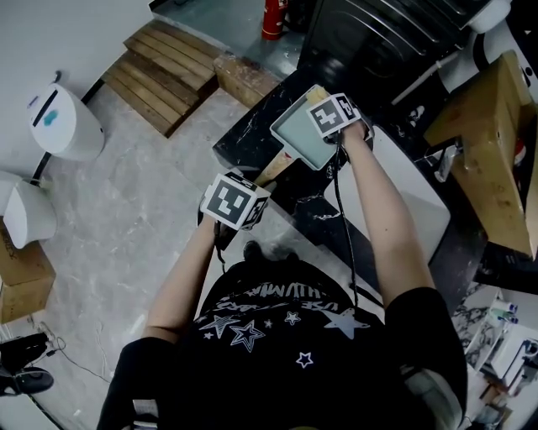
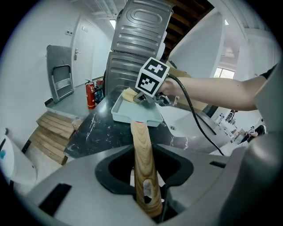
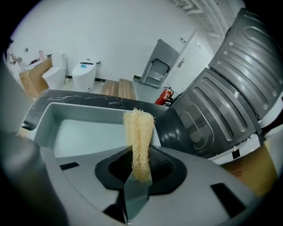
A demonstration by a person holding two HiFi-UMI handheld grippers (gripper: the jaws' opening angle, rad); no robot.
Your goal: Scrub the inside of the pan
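Note:
A square pale grey-blue pan (image 1: pixel 304 134) lies on the black marble counter (image 1: pixel 244 138). Its wooden handle (image 2: pixel 143 159) points toward me, and my left gripper (image 2: pixel 144 178) is shut on it near the hanging hole. The left gripper's marker cube (image 1: pixel 234 201) hides the jaws in the head view. My right gripper (image 3: pixel 140 152) is shut on a strip of yellow loofah sponge (image 3: pixel 139 132), which hangs over the pan's inside (image 3: pixel 84 137) at its far edge. From the left gripper view, the right gripper's cube (image 2: pixel 152 79) sits above the pan (image 2: pixel 132 114) with the loofah (image 2: pixel 129 94) just beside it.
A white sink basin (image 1: pixel 408 197) adjoins the counter on the right. A ribbed grey metal panel (image 3: pixel 230 88) leans behind the pan. On the floor stand a wooden pallet (image 1: pixel 168 71), a red fire extinguisher (image 1: pixel 271 18), a toilet (image 1: pixel 63 122) and cardboard boxes (image 1: pixel 21 281).

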